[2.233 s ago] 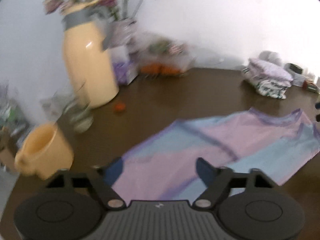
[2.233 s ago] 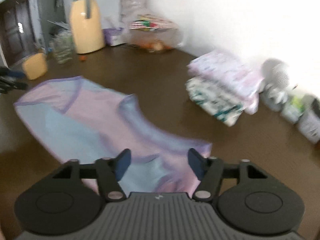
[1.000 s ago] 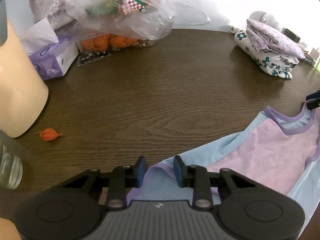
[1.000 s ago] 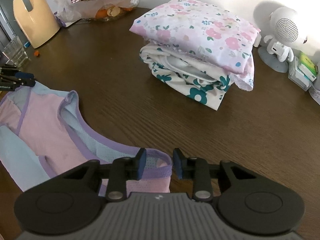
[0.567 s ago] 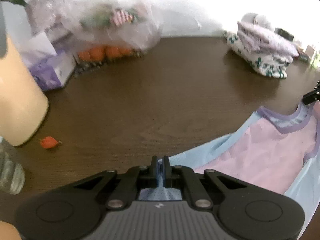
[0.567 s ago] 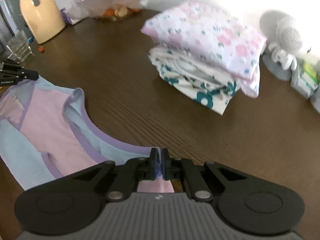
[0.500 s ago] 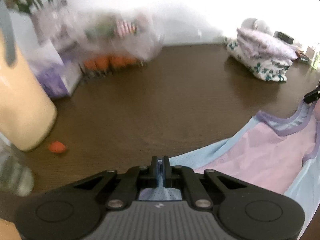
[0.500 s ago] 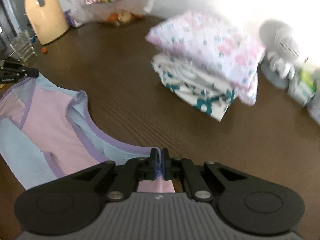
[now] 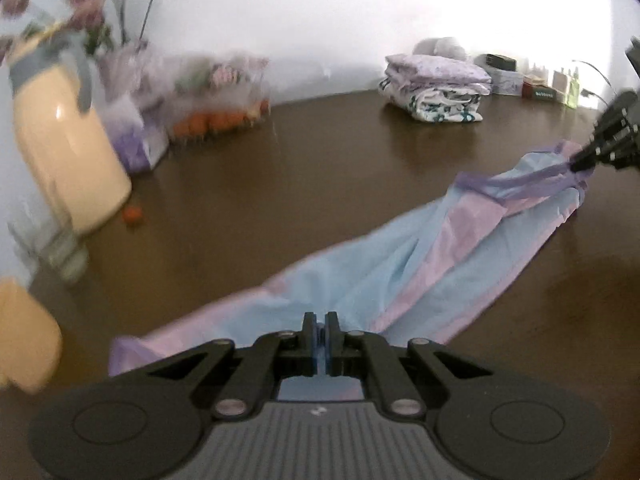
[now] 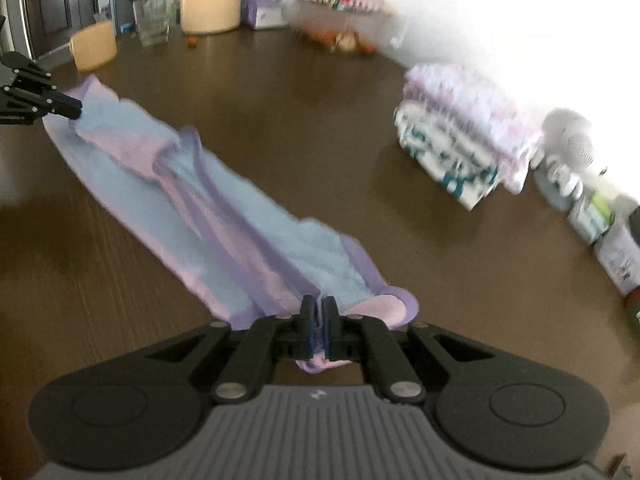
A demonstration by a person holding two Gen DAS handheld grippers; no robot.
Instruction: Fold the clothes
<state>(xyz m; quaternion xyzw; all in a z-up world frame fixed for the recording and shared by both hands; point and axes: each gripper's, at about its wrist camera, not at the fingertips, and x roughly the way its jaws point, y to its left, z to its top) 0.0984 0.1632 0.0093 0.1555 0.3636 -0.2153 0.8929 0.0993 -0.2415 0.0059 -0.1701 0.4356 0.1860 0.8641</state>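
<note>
Your left tongs [image 9: 319, 330] and right tongs [image 10: 319, 314] each pinch an end of the pastel shirt [image 10: 224, 216], lifted mid-fold; two folded garments [image 10: 460, 160] already sit stacked on the surface [image 10: 320, 100].

Garment [image 9: 404, 276]: thin cloth, matt, pale blue and pink panels with purple binding; looked finely textured, mesh-like, in the right wrist view. Table [image 9: 320, 168]: dark brown wood, grain lines visible, low sheen with soft reflections. Left gripper [image 9: 320, 330] and right gripper [image 10: 319, 320]: matt black plastic links, small bright metal pins at pivots, ribbed grey body. Thermos jug [image 9: 64, 152]: smooth cream plastic, glossy highlight. Folded stack [image 9: 436, 88]: printed floral cloth, matt. Bag of fruit [image 9: 216, 92]: clear, crinkled plastic film.
</note>
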